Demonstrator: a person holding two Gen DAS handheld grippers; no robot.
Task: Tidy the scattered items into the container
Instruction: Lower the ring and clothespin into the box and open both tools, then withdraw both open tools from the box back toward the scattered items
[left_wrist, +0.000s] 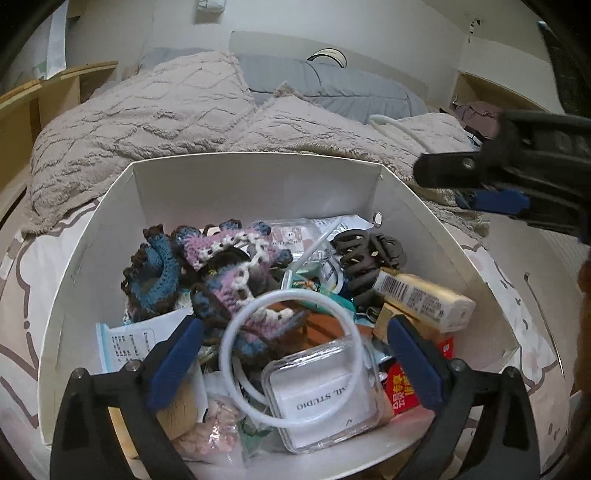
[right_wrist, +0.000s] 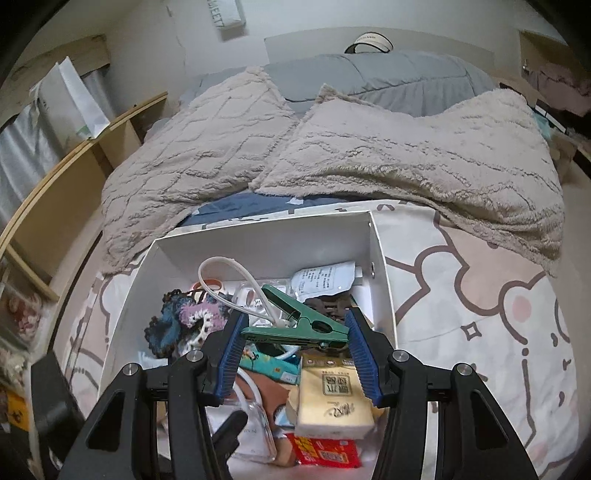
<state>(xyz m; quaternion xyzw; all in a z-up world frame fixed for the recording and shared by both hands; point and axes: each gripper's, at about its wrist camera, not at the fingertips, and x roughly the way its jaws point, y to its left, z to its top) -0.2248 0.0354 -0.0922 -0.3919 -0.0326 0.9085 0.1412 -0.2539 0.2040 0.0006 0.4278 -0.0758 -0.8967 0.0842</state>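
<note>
Over the white box (right_wrist: 380, 266), the right hand-held gripper (right_wrist: 293, 347) grasps a green clip (right_wrist: 295, 325); the left hand-held gripper (left_wrist: 291, 354) hangs released.

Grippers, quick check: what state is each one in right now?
Left tool: open, holding nothing, above the white ring in the white box.
Right tool: shut on the green clip, over the box.

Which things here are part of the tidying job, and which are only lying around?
Job: white box; green clip held by right gripper; white ring between open left gripper fingers.

Lying about: beige blanket; grey duvet; wooden shelf.
</note>
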